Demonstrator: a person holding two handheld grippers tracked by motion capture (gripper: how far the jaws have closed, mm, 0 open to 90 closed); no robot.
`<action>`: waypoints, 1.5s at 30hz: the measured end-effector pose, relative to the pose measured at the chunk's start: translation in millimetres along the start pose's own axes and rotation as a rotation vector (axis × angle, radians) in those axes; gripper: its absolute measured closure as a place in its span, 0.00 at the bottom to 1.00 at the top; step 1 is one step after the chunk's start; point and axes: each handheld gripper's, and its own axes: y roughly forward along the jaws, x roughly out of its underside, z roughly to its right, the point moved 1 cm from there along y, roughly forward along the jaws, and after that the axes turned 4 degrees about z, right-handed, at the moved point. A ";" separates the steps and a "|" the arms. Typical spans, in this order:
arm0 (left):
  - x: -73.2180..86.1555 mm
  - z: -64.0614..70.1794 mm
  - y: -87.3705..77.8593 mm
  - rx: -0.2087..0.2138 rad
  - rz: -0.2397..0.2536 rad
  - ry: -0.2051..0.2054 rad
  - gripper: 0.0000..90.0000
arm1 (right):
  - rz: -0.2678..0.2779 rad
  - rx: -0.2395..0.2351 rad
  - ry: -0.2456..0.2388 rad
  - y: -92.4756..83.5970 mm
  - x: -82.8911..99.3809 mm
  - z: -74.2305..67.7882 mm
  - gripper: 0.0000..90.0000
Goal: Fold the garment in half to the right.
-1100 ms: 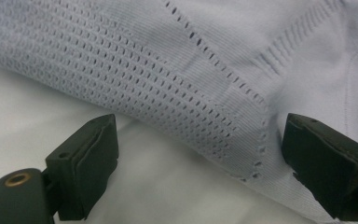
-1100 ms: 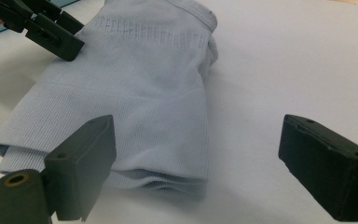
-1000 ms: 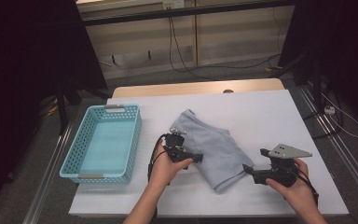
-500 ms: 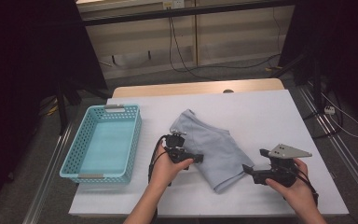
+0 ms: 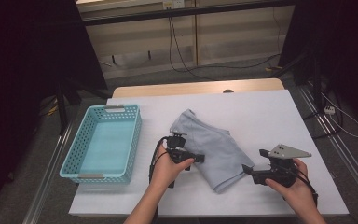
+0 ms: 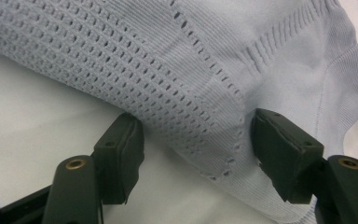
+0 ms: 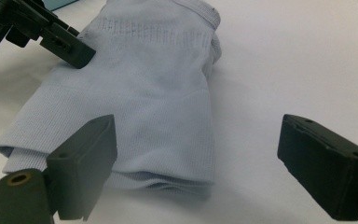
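Two hand-held grippers at a folded light-blue garment on a white table

The folded garment [image 5: 212,151] lies near the middle of the table [image 5: 270,116], to the right of a turquoise basket [image 5: 103,144]. The left gripper [image 5: 196,158] sits at the garment's left edge; its jaws have just been closing, and in the left gripper view they straddle a fold of the knit fabric [image 6: 205,84], the pads at the cloth's edges, not clearly pressing it. The right gripper [image 5: 248,171] rests near the garment's lower right corner with jaws spread wide; in the right gripper view one jaw stands before the folded edge [image 7: 135,116], the other over bare table
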 end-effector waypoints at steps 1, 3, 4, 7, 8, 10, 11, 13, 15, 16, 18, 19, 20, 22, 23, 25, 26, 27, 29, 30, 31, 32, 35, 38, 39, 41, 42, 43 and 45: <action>0.1 0.3 0.3 0.003 0.002 -0.006 0.40 | -0.002 0.000 -0.001 0.1 0.1 0.0 0.13; 0.5 0.6 0.5 0.010 0.002 -0.017 0.44 | -0.002 0.000 -0.002 0.3 0.1 -0.3 0.13; 0.4 0.6 0.5 0.011 0.001 -0.018 0.45 | -0.001 0.000 0.000 0.1 0.0 -0.4 0.13; 0.9 -0.1 0.1 0.027 -0.019 -0.037 0.50 | 0.001 0.001 -0.001 -0.1 -0.2 -0.3 0.13; 1.3 0.6 0.9 0.029 -0.011 -0.054 0.52 | 0.001 0.002 0.001 -0.2 -0.2 -0.3 0.13; 1.9 0.8 1.5 0.052 -0.028 -0.083 0.61 | 0.001 0.002 0.002 -0.2 -0.1 -0.1 0.13; 2.6 1.1 2.2 0.057 -0.039 -0.088 0.67 | 0.000 0.003 0.001 -0.2 -0.1 0.0 0.13; 2.5 2.0 2.8 0.052 -0.038 -0.091 0.68 | -0.001 0.004 0.000 -0.2 -0.1 -0.1 0.13; 2.0 2.2 2.4 0.054 -0.039 -0.095 0.70 | 0.001 0.004 -0.001 -0.3 -0.2 -0.1 0.13; 2.2 2.5 2.4 0.057 -0.039 -0.102 0.71 | 0.001 0.004 0.000 -0.4 -0.3 -0.2 0.13; 1.9 2.4 1.7 0.056 -0.044 -0.105 0.74 | 0.001 0.005 -0.001 -0.6 -0.3 -0.1 0.13; 1.5 2.7 1.2 0.055 -0.045 -0.104 0.76 | 0.001 0.006 -0.002 -0.7 -0.4 0.0 0.13; 1.2 3.2 0.9 0.054 -0.043 -0.102 0.78 | 0.001 0.006 0.000 -0.9 -0.6 -0.2 0.13; 0.6 4.0 0.1 0.054 -0.046 -0.108 0.80 | 0.005 0.007 -0.002 -0.9 -0.7 0.2 0.13; 0.3 3.6 -0.4 0.057 -0.045 -0.110 0.80 | 0.005 0.007 -0.003 -1.1 -0.8 0.4 0.13; -0.4 3.0 -1.4 0.061 -0.044 -0.118 0.81 | 0.005 0.008 -0.004 -1.5 -0.8 0.8 0.13; -1.1 2.3 -2.0 0.063 -0.047 -0.110 0.81 | 0.005 0.009 -0.004 -1.8 -0.9 0.9 0.13; -1.9 1.6 -3.0 0.069 -0.050 -0.108 0.81 | 0.006 0.011 -0.002 -2.2 -1.1 0.9 0.13; -3.2 1.0 -5.3 0.073 -0.049 -0.124 0.81 | 0.010 0.012 -0.003 -2.7 -1.4 1.2 0.13; -4.1 -0.7 -7.0 0.076 -0.054 -0.120 0.81 | 0.010 0.012 -0.003 -3.0 -1.4 1.5 0.13; -4.8 -1.9 -8.6 0.074 -0.053 -0.125 0.81 | 0.010 0.013 -0.001 -3.2 -1.4 1.7 0.13; -5.4 -3.6 -10.8 0.082 -0.058 -0.134 0.81 | 0.011 0.012 -0.001 -3.3 -1.2 1.9 0.13; -7.7 -10.8 -18.5 0.076 -0.059 -0.136 0.80 | 0.012 0.014 0.000 -3.8 -1.3 2.6 0.13; -10.8 -17.9 -27.3 0.062 -0.045 -0.147 0.80 | 0.012 0.014 0.000 -4.1 -1.5 2.8 0.13; -12.0 -20.9 -30.5 0.061 -0.036 -0.155 0.79 | 0.013 0.014 0.000 -3.9 -1.4 2.7 0.13; -14.4 -29.4 -39.1 0.038 -0.018 -0.155 0.79 | 0.011 0.016 -0.001 -3.7 -1.0 2.9 0.13; -14.9 -32.5 -42.2 0.032 -0.008 -0.158 0.78 | 0.010 0.016 -0.001 -3.6 -0.7 3.1 0.13; -15.3 -35.7 -45.6 0.024 0.002 -0.179 0.78 | 0.010 0.016 -0.001 -3.6 -0.6 3.3 0.13; -15.2 -42.2 -50.8 0.004 0.020 -0.187 0.78 | 0.010 0.016 0.000 -4.0 -0.7 3.6 0.13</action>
